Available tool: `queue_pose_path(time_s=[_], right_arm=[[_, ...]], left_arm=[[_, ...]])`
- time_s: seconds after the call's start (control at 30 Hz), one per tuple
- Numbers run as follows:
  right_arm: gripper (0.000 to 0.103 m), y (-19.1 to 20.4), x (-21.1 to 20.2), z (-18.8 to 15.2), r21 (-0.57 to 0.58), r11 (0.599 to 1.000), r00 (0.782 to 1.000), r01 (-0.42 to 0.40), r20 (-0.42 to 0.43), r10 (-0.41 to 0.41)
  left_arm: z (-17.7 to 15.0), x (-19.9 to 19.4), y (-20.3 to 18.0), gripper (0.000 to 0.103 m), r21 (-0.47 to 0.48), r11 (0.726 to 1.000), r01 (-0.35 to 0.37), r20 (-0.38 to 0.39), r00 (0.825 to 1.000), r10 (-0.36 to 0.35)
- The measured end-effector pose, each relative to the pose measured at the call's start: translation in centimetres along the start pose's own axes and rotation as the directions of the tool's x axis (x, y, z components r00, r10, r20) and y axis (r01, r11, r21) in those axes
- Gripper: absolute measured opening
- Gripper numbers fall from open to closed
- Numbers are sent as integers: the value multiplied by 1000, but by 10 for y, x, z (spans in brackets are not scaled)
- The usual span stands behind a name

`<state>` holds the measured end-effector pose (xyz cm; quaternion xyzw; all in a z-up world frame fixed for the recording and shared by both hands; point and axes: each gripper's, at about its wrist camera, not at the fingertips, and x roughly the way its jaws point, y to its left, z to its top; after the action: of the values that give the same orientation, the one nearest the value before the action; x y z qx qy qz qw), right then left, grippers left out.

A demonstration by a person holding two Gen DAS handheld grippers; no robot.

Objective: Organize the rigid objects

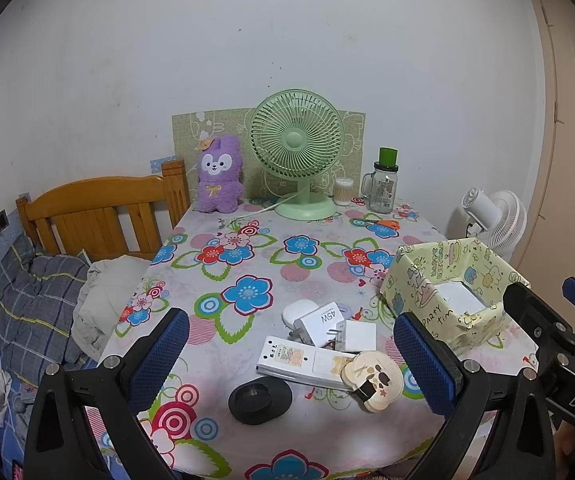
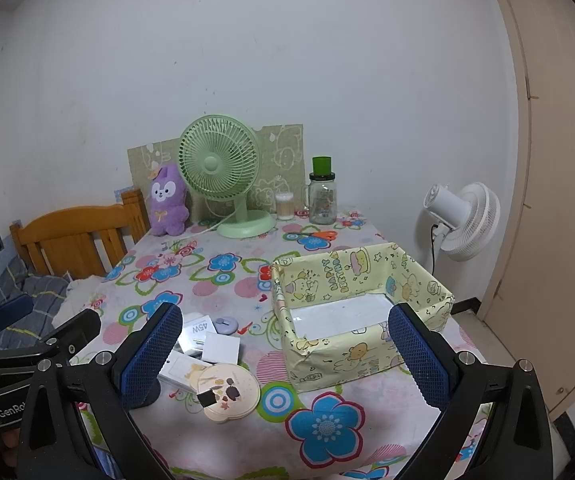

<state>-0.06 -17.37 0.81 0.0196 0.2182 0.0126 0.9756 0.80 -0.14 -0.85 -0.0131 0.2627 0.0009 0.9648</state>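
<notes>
White chargers (image 1: 319, 322) and a remote (image 1: 305, 362) lay heaped at lower centre of your left view, a black disc (image 1: 259, 399) just below them. The yellow paper-wrapped box (image 2: 361, 312) sat right of the heap. Your left gripper (image 1: 291, 360) and right gripper (image 2: 285, 354) both hung spread wide, gripping nothing.

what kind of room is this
Most likely a bedroom at home: a wooden bed headboard with a plaid quilt stands right beside the table with the floral cloth, and a purple plush bunny sits on it.
</notes>
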Motion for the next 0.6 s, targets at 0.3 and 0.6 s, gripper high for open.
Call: queue_pose_path(time_s=[0.3, 0.6], right_arm=[[103, 0, -3, -1, 5, 1000, 1000, 2, 9, -2], [103, 0, 1, -3, 14, 1000, 1000, 0, 1, 0]], left_arm=[[-2, 0, -1, 103, 4, 1000, -3, -4, 1000, 3], [-8, 5, -3, 103, 19, 1000, -10, -26, 1000, 11]])
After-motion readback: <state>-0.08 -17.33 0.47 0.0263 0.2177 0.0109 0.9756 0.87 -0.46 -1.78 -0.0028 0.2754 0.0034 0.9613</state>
